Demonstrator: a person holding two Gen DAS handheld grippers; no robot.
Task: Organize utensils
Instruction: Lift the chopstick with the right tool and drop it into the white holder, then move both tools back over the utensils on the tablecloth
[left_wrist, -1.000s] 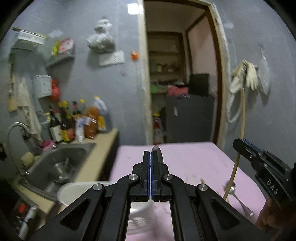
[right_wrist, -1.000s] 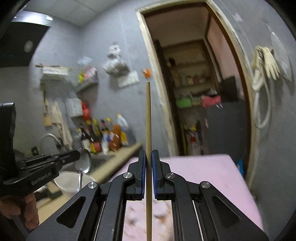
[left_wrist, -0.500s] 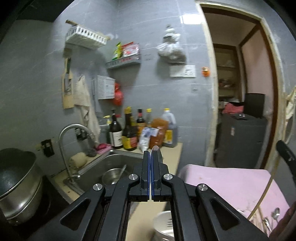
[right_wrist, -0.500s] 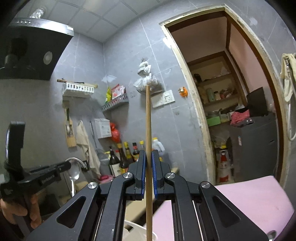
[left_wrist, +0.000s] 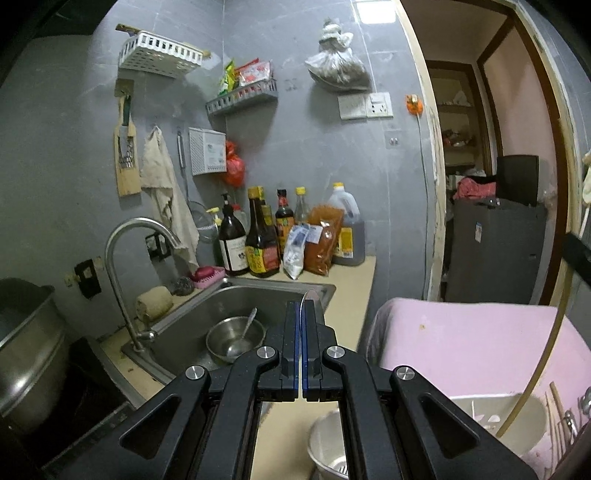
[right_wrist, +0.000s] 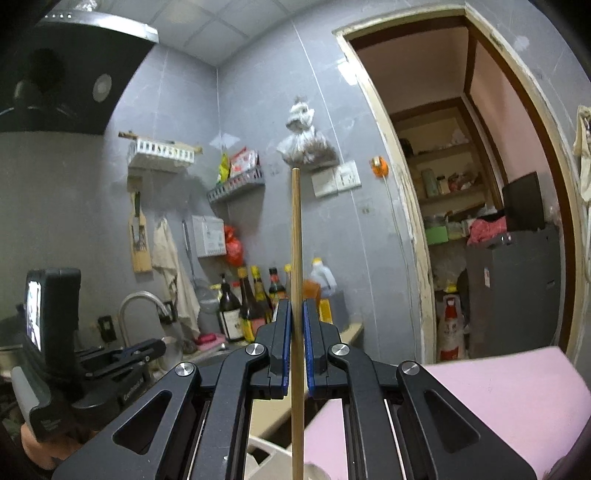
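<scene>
a: left wrist view. left tongs (left_wrist: 302, 347) clenched on a thin metal utensil; only its rounded tip (left_wrist: 309, 295) shows above the pads, so i cannot tell spoon from ladle. behind the tongs, the steel sink (left_wrist: 258, 295) holds a metal bowl (left_wrist: 235, 338) with a spoon in it.

b: lower right?

a: a white basket (left_wrist: 517, 417) on the pink surface (left_wrist: 480, 339), a few utensils beside it at the frame edge, blurred. a thin wooden stick (left_wrist: 546, 343) arcs down the right side towards the basket.

b: right wrist view?

a: right tongs (right_wrist: 296, 343) clamped on a wooden chopstick (right_wrist: 295, 236), upright, its top well above the pads. the left tongs (right_wrist: 140, 352) appear at the far left, in front of the tap (right_wrist: 140, 301).
</scene>
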